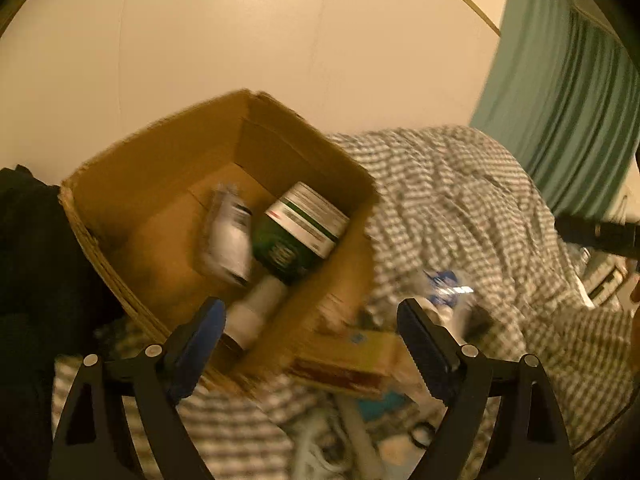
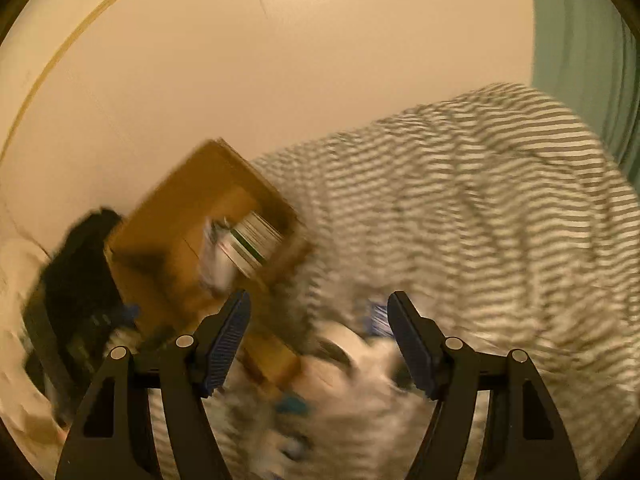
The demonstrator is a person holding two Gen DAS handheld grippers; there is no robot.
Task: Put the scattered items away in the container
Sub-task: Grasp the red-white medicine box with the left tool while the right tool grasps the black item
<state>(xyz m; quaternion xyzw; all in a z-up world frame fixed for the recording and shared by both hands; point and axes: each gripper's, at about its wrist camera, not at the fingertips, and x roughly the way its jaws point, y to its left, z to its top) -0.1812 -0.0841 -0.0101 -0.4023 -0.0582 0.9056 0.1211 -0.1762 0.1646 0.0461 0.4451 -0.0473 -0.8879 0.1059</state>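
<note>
Presently both claws stand open with nothing between the pads. The left claw [image 1: 310, 334] hangs over the near rim of the open brown cardboard box [image 1: 160, 168], and the right claw [image 2: 318, 330] hangs over a blurred heap of loose items just beside that box.

Task items, location:
- Inside the box: a dark green jar with a white banded label [image 1: 298, 228], a white packet [image 1: 228, 236] beside it, and a white cylindrical bottle [image 1: 256, 312] leaning on the near wall.
- Outside the box: a flat tan and red-brown carton [image 1: 352, 360] touching the near corner, and a blue and white wrapper [image 1: 444, 286] near it on the bed.

Hazards, as judged from this position:
- The box rests on soft bedding and appears tilted. A push on its rim could tip it and spill the contents.
- The bottle leans close to the rim. A claw that brushes it could knock it out.
- Both views are blurred by motion. A closure made at this speed could miss the item or pinch the cover.
- The remaining items lie crowded, so one closure could catch two at once.

Surface and room: a bed with a rumpled grey and white checked cover [image 1: 460, 200]. A plain cream wall [image 1: 280, 40] stands behind, a teal curtain [image 1: 568, 100] hangs at the right, and a black fabric mass [image 1: 32, 260] lies against the left of the box.
</note>
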